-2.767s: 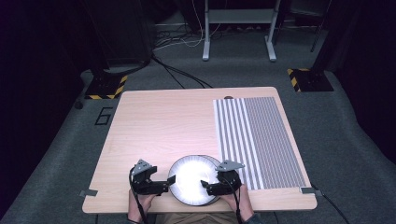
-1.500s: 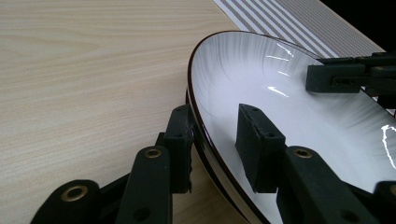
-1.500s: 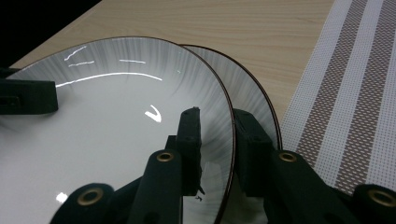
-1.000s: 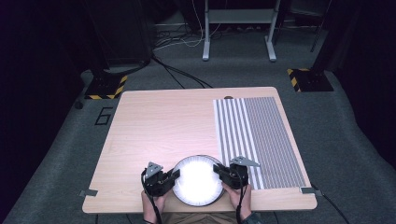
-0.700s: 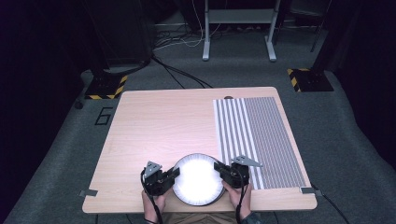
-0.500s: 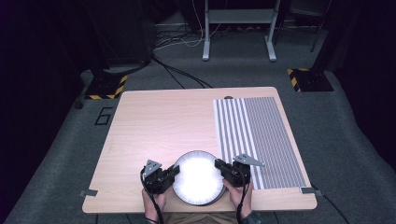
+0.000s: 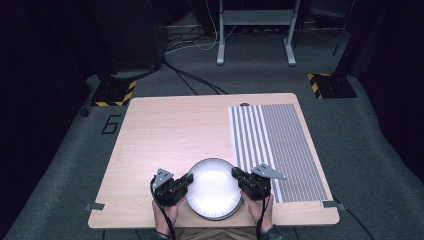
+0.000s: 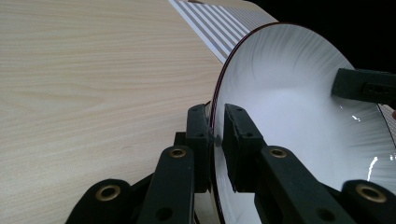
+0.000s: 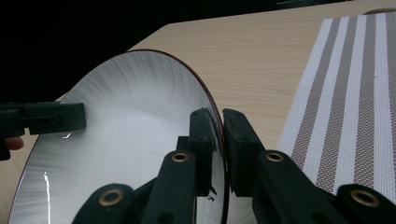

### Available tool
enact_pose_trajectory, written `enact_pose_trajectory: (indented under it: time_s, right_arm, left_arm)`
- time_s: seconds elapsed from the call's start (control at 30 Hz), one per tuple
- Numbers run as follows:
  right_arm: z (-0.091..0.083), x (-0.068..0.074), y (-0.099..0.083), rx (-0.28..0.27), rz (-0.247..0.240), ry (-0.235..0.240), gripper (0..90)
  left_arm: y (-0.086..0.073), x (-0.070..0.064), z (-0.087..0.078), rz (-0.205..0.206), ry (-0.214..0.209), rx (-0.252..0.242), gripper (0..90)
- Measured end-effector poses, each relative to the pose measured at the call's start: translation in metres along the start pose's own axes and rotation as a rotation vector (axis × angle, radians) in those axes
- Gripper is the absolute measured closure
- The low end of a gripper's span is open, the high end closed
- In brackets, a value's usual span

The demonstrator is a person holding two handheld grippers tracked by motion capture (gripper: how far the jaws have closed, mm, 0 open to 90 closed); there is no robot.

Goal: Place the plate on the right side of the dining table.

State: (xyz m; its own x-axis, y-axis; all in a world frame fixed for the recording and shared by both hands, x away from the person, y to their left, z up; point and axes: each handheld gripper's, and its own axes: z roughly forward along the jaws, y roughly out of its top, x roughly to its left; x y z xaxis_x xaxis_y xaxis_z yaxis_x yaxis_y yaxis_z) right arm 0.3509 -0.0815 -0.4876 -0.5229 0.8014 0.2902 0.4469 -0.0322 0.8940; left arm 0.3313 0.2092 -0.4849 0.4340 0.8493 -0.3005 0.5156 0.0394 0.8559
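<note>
In the high view, a white plate (image 7: 214,189) with a thin dark rim sits near the front edge of the light wooden table (image 7: 165,130), just left of the striped placemat (image 7: 277,145). The left gripper (image 7: 187,179) pinches the plate's left rim and the right gripper (image 7: 235,173) its right rim, a hand (image 7: 165,212) behind the left one. Compared with 2.8 seconds ago, the plate and both grippers lie slightly farther from the front edge and a little to the right; since half a second ago the shift is barely noticeable. The grip on both sides has stayed the same throughout.

In the left gripper view, the two black jaws are closed on the plate's rim (image 8: 215,112), one jaw on each face, with the plate tilted up on edge across the frame. The other gripper's jaw (image 8: 362,86) touches the far rim.

In the right gripper view, the jaws likewise clamp the dark rim (image 9: 218,116), the white inner face to the left and the placemat (image 9: 355,93) to the right. The left gripper's jaw (image 9: 44,119) holds the opposite rim.
</note>
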Motion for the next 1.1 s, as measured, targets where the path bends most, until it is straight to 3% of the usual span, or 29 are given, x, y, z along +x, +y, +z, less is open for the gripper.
enact_pose_trajectory:
  time_s: [0.3,1.1]
  right_arm:
    - [-0.006,0.007,0.004,-0.030,-0.049,-0.024,81.3]
    - [-0.023,0.003,0.017,-0.066,-0.074,-0.039,80.8]
  left_arm:
    - [0.002,-0.002,-0.002,-0.002,-0.011,-0.009,80.4]
    - [0.020,-0.017,0.002,0.032,-0.029,-0.028,80.3]
